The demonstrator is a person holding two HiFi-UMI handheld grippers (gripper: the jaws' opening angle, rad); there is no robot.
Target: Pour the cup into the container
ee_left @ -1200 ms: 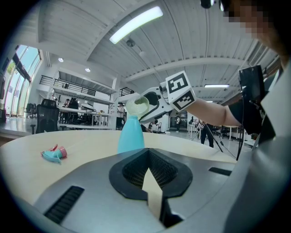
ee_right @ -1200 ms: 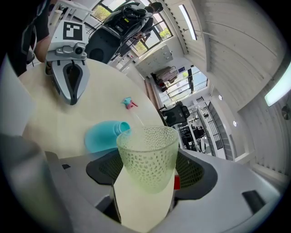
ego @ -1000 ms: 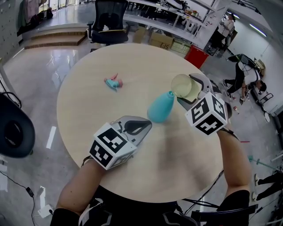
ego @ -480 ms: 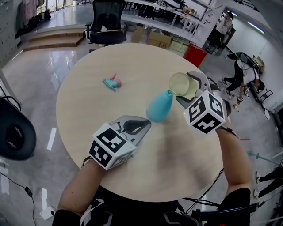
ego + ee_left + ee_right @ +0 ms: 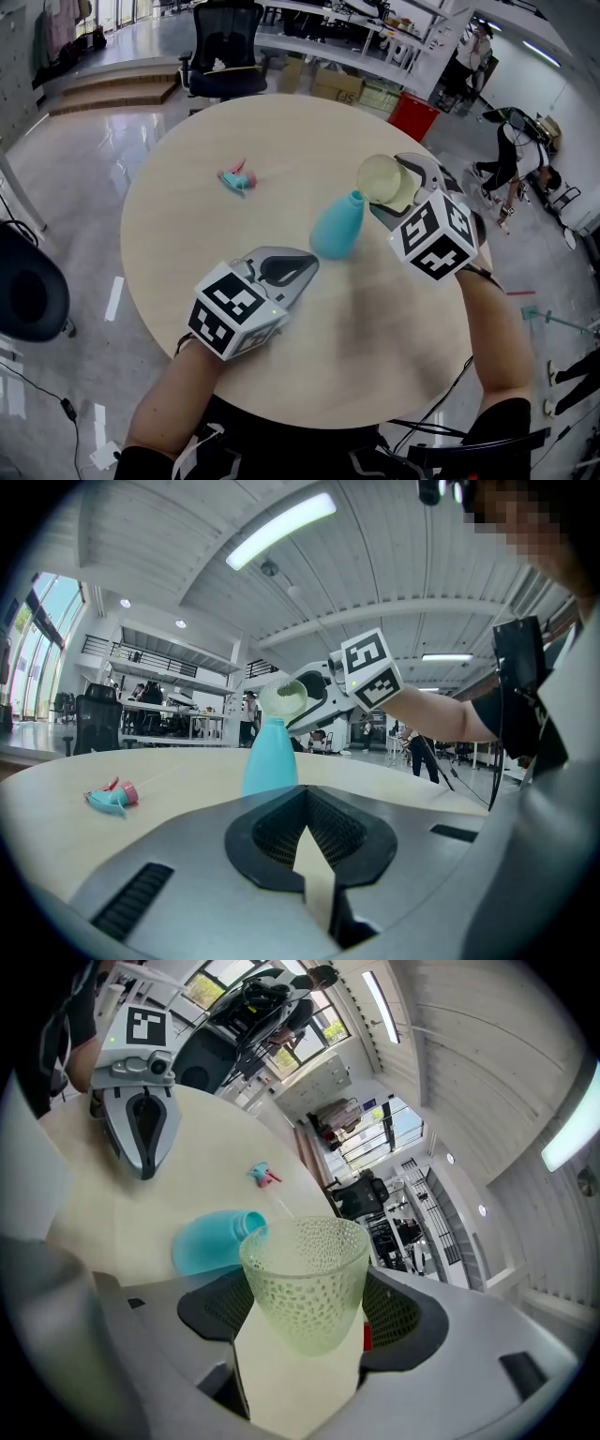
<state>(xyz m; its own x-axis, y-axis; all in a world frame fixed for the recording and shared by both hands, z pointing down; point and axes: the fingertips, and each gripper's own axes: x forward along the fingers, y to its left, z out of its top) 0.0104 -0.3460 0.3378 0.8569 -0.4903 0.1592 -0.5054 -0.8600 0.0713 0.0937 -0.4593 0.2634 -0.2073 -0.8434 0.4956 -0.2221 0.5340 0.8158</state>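
Observation:
A turquoise bottle-shaped container (image 5: 337, 228) stands upright near the middle of the round wooden table (image 5: 206, 141). My right gripper (image 5: 398, 192) is shut on a pale green dimpled cup (image 5: 382, 178), held tipped on its side with its rim just above and right of the container's narrow mouth. In the right gripper view the cup (image 5: 305, 1279) sits between the jaws of the right gripper (image 5: 305, 1330), with the container (image 5: 211, 1239) just beyond it. My left gripper (image 5: 281, 269) rests low over the table's near left, its jaws together and empty; in its own view the left gripper (image 5: 305, 855) points at the container (image 5: 270, 757) and the cup (image 5: 281, 697).
A small pink and teal object (image 5: 239, 177) lies on the table's far left. A black office chair (image 5: 225, 47) stands behind the table, a red bin (image 5: 415, 117) at the back right, and a person (image 5: 516, 159) bends over on the far right.
The right gripper with the cup has edged slightly left, towards the container's mouth. The left gripper and the container have not moved.

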